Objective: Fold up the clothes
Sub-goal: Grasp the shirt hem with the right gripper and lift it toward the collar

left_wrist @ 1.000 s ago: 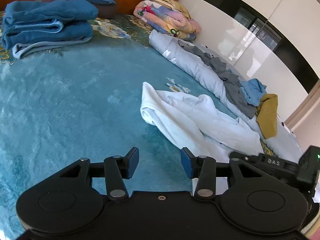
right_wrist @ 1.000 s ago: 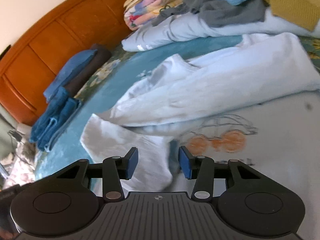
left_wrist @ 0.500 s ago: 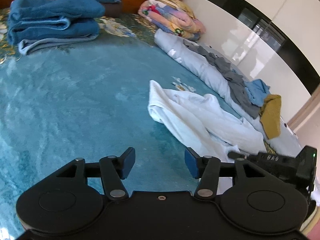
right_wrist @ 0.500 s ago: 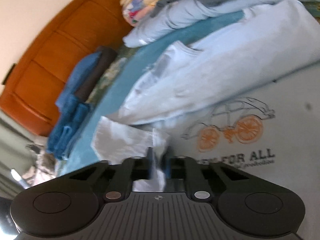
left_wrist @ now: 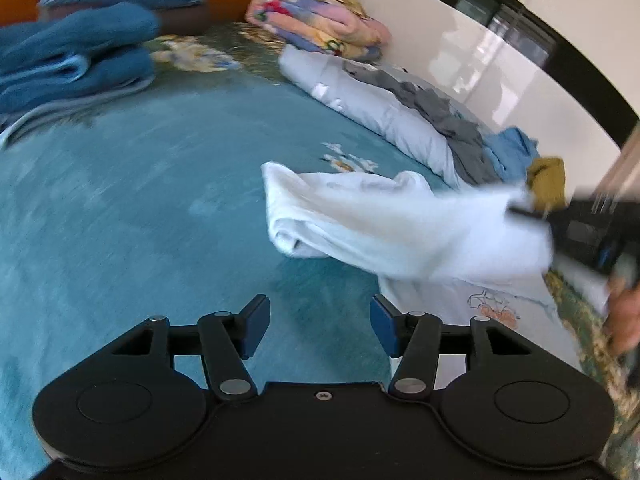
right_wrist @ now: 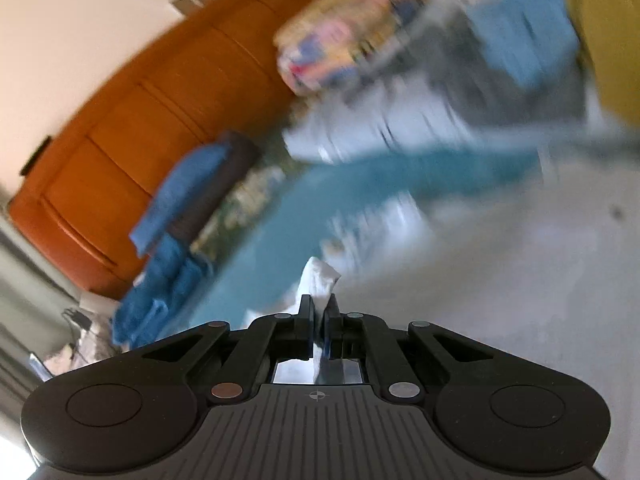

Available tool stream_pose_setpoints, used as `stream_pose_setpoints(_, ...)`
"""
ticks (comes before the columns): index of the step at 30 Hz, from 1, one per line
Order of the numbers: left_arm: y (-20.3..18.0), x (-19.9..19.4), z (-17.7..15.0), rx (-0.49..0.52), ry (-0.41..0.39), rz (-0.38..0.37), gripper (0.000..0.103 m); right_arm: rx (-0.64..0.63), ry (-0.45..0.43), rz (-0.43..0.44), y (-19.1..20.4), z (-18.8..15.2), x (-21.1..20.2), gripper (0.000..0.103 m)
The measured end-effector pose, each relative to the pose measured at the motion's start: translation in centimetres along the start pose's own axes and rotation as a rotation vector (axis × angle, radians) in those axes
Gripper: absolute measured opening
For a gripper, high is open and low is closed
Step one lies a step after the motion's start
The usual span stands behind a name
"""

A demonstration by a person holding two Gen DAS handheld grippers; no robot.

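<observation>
White cloth was pinched between the closed jaws of our right gripper [right_wrist: 319, 320]: a small tuft of the white T-shirt [left_wrist: 400, 224] stood up just beyond the fingertips, and the pads pressed on it from both sides. In the left wrist view we saw this same gripper at the far right, dark and blurred, with the cloth hanging from it in a raised band down toward the bed. A part of a hand [left_wrist: 624, 312] showed below it at the right edge.

Our left gripper [left_wrist: 319, 326] was open, its blue pads apart, and nothing was between them; only the teal bedspread [left_wrist: 120, 220] lay under it. The shirt was beyond it and to the right, with a rolled end resting on the bedspread and an orange car print [left_wrist: 494, 308] on the flat part near us.

Farther away, along the right edge of the bed, lay a pale grey quilt [left_wrist: 384, 116] with grey, blue and mustard garments on it. A flowered blanket [left_wrist: 316, 28] was folded at the far end. Folded blue towels [left_wrist: 76, 64] lay far left, before a wooden headboard [right_wrist: 140, 120].
</observation>
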State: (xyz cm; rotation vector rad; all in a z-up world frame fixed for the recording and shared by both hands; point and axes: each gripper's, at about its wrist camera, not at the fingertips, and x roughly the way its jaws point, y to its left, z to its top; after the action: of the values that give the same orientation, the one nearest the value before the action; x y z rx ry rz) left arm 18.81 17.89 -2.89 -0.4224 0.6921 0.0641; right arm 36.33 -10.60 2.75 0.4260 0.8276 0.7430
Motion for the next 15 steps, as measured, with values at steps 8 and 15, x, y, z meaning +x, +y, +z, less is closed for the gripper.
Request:
stream_pose_setpoints(8,-4.4,5.1,1.9,0.13,0.003,0.057,0.054,-0.12,-0.107,-0.06,2.0,7.5,-4.4,0.003)
stream_pose_setpoints(15,-6.2,8.6,2.5,0.151,-0.012,0.158,0.054,-0.112,-0.113,-0.183,-1.6,9.0,-6.5,0.003)
